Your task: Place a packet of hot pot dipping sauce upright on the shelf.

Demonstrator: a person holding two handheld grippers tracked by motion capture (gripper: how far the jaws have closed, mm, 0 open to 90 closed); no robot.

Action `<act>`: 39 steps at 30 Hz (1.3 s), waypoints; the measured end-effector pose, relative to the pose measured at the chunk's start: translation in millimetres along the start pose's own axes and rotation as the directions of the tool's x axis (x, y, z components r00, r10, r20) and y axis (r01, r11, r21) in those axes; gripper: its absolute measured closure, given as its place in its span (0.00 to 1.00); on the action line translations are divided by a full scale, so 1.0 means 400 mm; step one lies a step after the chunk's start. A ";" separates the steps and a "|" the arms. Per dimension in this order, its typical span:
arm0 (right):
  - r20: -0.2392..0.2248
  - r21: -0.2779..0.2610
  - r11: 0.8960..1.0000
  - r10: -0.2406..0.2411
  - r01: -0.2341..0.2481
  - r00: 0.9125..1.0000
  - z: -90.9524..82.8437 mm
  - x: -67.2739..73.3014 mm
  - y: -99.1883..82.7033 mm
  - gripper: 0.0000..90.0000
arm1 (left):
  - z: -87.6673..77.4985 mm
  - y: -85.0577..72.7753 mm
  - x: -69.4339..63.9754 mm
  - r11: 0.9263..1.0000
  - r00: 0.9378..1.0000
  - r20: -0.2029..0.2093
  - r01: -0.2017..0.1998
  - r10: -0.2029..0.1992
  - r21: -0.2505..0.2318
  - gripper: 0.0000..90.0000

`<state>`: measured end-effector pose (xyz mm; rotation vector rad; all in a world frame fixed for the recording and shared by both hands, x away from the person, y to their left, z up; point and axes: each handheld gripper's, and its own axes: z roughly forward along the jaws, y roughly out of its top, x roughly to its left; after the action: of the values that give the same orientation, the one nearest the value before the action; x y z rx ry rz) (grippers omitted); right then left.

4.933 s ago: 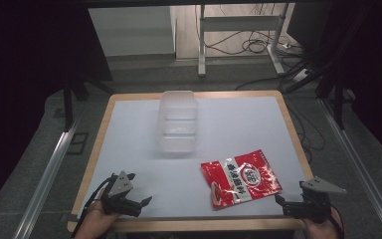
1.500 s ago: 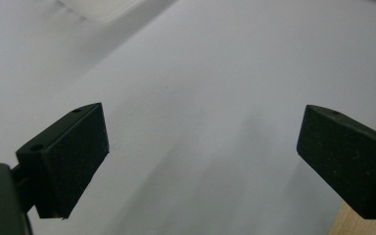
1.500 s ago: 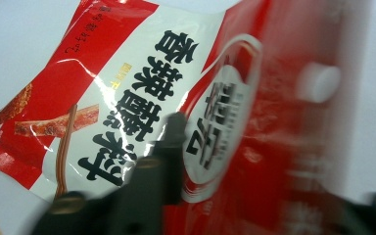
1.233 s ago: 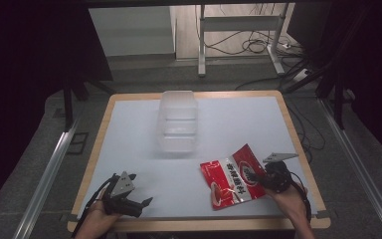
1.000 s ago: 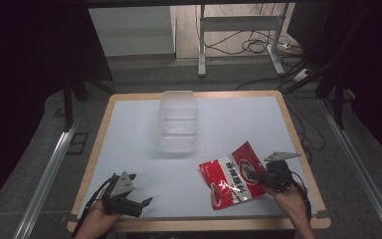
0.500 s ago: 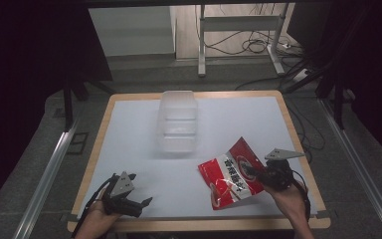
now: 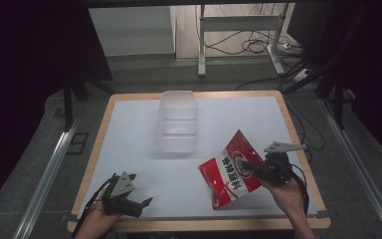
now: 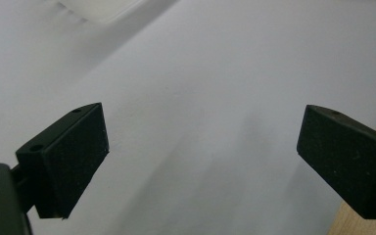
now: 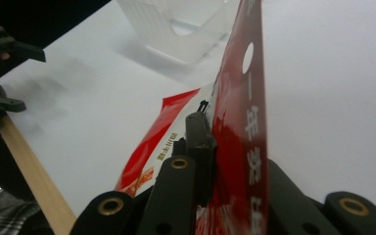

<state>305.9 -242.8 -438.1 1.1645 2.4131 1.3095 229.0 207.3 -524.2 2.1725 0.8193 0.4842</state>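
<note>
Lifted: red packet (image 7: pixel 231 172) in right claw (image 7: pixel 251 167) (print blurred).

Red packet (image 7: pixel 231 172): glossy film, likely plastic, sheen along edge in right gripper view; smooth, white print.
Container (image 7: pixel 178 127), upper centre of high view: clear plastic, slightly frosted, ribbed walls.
Table top (image 7: pixel 129 149): matt white, smooth; wooden rim (image 7: pixel 97 144), pale, unvarnished look.
Left gripper (image 8: pixel 200 161) pads (image 8: pixel 73 156): matt black, fine-grained, possibly rubber; blurred close up.
Right gripper (image 9: pixel 210 147): black hard plastic links, brass-coloured rivets, dull shine.
Rails at lower left of high view: brushed metal.
</note>
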 end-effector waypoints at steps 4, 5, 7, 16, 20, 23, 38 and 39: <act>-0.014 -0.015 1.000 -0.017 0.016 1.000 -0.002 0.014 0.025 0.96 | 0.000 0.000 0.000 1.000 1.000 0.001 0.000 0.000 -0.001 0.06; -0.014 -0.015 1.000 -0.017 0.016 1.000 -0.002 0.014 0.025 0.96 | 0.000 0.000 0.000 1.000 1.000 0.001 0.000 0.000 -0.001 0.06; -0.018 -0.025 0.999 -0.025 0.024 1.000 -0.006 0.020 0.039 0.96 | -0.001 0.000 0.001 1.000 1.000 0.002 -0.001 0.001 -0.002 0.06; -0.034 -0.061 0.995 -0.083 0.080 0.996 -0.021 0.064 0.115 0.97 | -0.002 0.000 0.002 1.000 1.000 0.003 -0.003 0.003 -0.004 0.06; -0.049 -0.079 0.993 -0.095 0.090 0.994 -0.029 0.070 0.138 0.97 | -0.002 0.000 0.002 1.000 1.000 0.002 -0.003 0.003 -0.005 0.06; -0.033 -0.090 0.990 -0.111 0.107 0.993 -0.035 0.074 0.162 0.97 | -0.002 0.000 0.002 1.000 1.000 0.003 -0.002 0.002 -0.005 0.06; 0.017 -0.106 0.987 -0.121 0.122 0.993 -0.033 0.019 0.249 0.97 | -0.003 -0.001 0.004 1.000 1.000 0.006 -0.005 0.005 -0.005 0.06; 0.015 -0.106 0.987 -0.122 0.122 0.992 -0.030 0.017 0.254 0.97 | -0.003 -0.001 0.004 1.000 1.000 0.007 -0.004 0.004 -0.006 0.06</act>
<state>352.6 -213.9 -351.4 0.9767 2.3361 1.3733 229.2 209.3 -523.5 2.1699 0.8091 0.4806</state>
